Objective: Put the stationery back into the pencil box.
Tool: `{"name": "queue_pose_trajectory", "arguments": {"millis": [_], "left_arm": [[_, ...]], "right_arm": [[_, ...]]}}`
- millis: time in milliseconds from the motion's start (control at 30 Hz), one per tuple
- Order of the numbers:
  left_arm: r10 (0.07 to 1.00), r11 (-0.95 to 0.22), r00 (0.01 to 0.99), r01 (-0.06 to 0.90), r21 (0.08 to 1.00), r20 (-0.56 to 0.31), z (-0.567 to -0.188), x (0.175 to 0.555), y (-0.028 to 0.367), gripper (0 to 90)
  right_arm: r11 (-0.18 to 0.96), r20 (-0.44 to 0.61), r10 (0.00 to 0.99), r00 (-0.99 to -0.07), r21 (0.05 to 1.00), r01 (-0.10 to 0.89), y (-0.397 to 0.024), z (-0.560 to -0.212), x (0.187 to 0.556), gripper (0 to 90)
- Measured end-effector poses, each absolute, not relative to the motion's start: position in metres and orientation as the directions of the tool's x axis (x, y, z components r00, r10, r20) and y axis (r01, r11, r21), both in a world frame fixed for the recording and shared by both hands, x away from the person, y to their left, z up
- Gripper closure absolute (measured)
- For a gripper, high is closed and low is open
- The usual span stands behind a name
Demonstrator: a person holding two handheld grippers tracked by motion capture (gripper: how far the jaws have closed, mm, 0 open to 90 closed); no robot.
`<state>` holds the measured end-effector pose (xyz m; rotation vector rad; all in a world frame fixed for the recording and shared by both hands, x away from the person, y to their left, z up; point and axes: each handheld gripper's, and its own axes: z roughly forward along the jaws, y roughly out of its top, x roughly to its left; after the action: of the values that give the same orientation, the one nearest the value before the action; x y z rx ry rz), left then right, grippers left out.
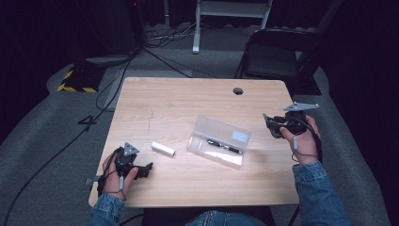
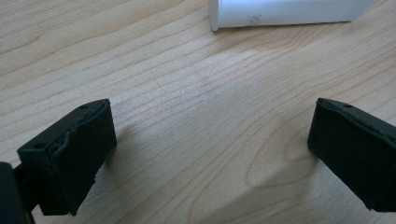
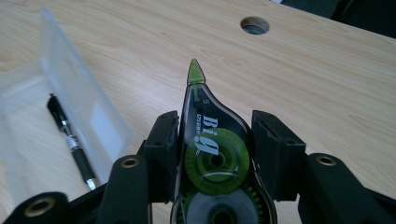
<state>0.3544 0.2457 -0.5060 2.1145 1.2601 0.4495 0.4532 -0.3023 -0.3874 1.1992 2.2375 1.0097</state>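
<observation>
My right gripper [image 1: 271, 125] hovers over the table's right side, shut on a green and black correction tape dispenser [image 3: 210, 149] whose tip points forward between the jaws. In its own view, the right gripper [image 3: 215, 140] has a jaw pressed on each side of the dispenser. A clear plastic case [image 1: 219, 141] lies open mid-table with black pens [image 1: 225, 146] inside; the case [image 3: 70, 93] and a pen [image 3: 70, 140] sit left of the right gripper. My left gripper [image 1: 146, 169] rests open near the front left edge. A white tube [image 1: 163, 149] lies just ahead of it, apart from its jaws [image 2: 280, 11].
A cable hole [image 1: 238, 91] sits near the table's far edge, seen too in the right gripper view [image 3: 255, 25]. A black folding chair [image 1: 277, 52] stands behind the far right corner. Cables run over the grey floor at left.
</observation>
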Motion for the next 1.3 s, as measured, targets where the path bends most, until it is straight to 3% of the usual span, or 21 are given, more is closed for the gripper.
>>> {"name": "queue_pose_trajectory", "arguments": {"millis": [733,1300], "left_arm": [[0.874,-0.348,0.486,0.66,0.666,-0.025,-0.506,0.354,0.246,1.3],[0.874,-0.348,0.486,0.659,0.667,-0.025,-0.506,0.354,0.246,1.3]], "right_arm": [[0.478,-0.017,0.703,-0.711,0.751,0.454,-0.248,-0.374,0.43,53.8],[0.561,0.005,0.587,-0.81,0.718,0.411,-0.209,-0.383,0.417,53.8]]}}
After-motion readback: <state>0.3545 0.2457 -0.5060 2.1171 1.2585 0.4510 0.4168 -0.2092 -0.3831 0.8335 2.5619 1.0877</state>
